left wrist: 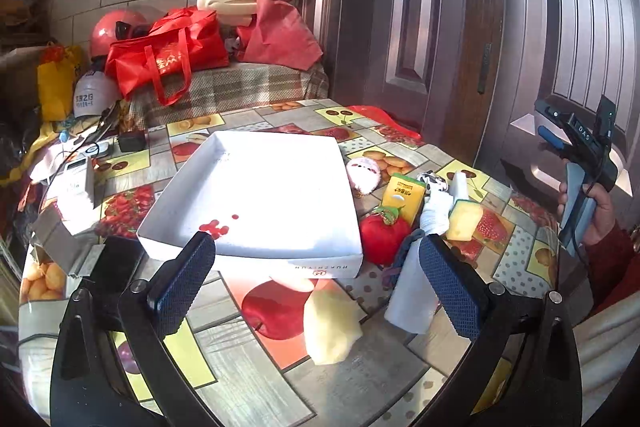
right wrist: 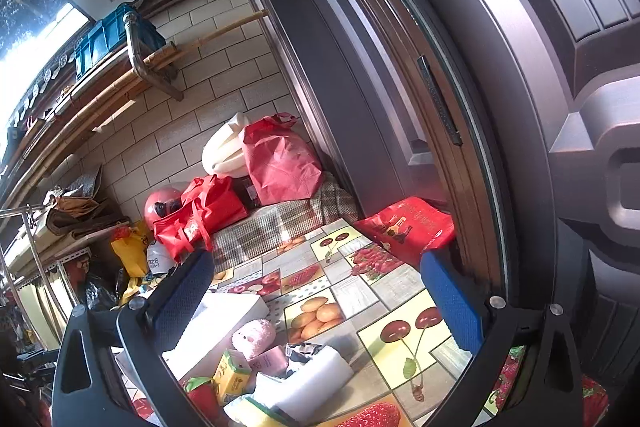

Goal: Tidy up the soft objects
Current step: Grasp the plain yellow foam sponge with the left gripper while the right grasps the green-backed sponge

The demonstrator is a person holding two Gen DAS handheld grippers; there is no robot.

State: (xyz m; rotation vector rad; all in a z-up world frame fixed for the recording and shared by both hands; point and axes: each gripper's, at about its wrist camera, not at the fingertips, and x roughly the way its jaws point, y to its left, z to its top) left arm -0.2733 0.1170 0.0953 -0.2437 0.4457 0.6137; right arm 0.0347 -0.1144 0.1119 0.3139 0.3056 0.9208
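Two fingers of my left gripper (left wrist: 316, 287) stand apart, empty, over the table (left wrist: 248, 379); the white box (left wrist: 260, 195) lies just ahead, soft toys (left wrist: 382, 235) to its right. My right gripper (right wrist: 320, 303), held wide and empty, hangs above those toys (right wrist: 256, 337).

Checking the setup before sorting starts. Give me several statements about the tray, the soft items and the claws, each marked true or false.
1. The white tray holds no soft items. True.
2. The left claw grips the yellow sponge. False: it is open, holding nothing.
3. The red strawberry plush lies inside the tray. False: it lies beside the tray.
4. The right claw is open. True.
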